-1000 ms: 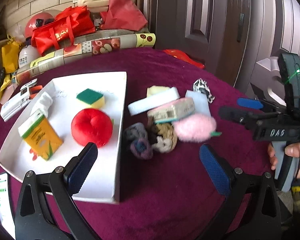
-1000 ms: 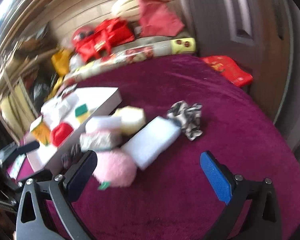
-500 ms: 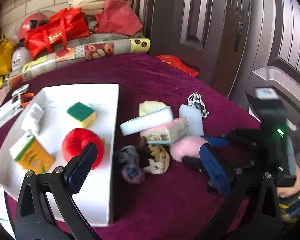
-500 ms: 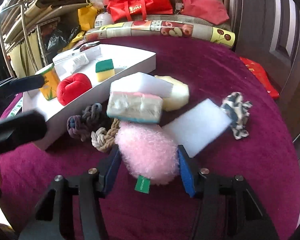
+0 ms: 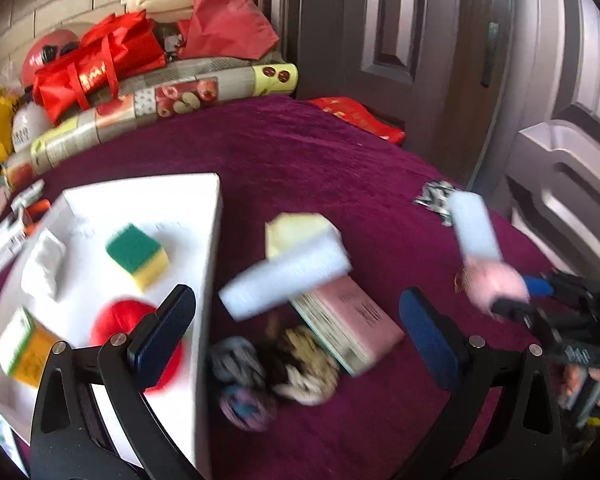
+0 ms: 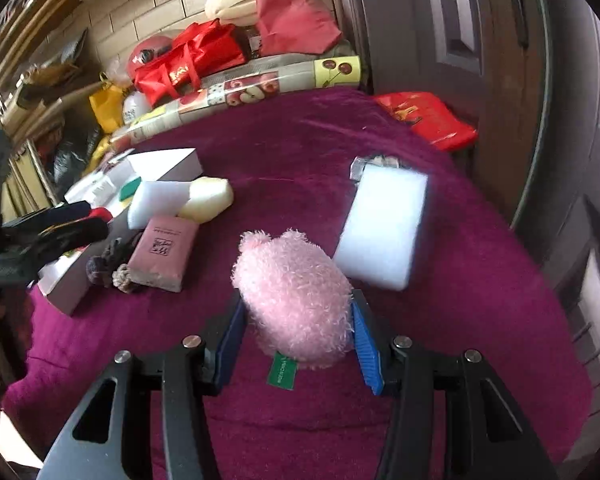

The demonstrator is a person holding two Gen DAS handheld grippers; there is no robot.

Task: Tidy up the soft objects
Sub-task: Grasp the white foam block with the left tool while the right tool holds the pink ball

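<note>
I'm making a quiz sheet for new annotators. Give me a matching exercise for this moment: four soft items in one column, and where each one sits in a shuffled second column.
1. fluffy pink plush toy
2. green-and-yellow scouring sponge
3. red round plush
4. pink rectangular sponge block

A. on the purple cloth, beside the knotted rope toys
B. in the white tray, nearer its far end
C. clamped in the right claw
D. in the white tray, behind the left claw

Pairs: 1-C, 2-B, 3-D, 4-A
</note>
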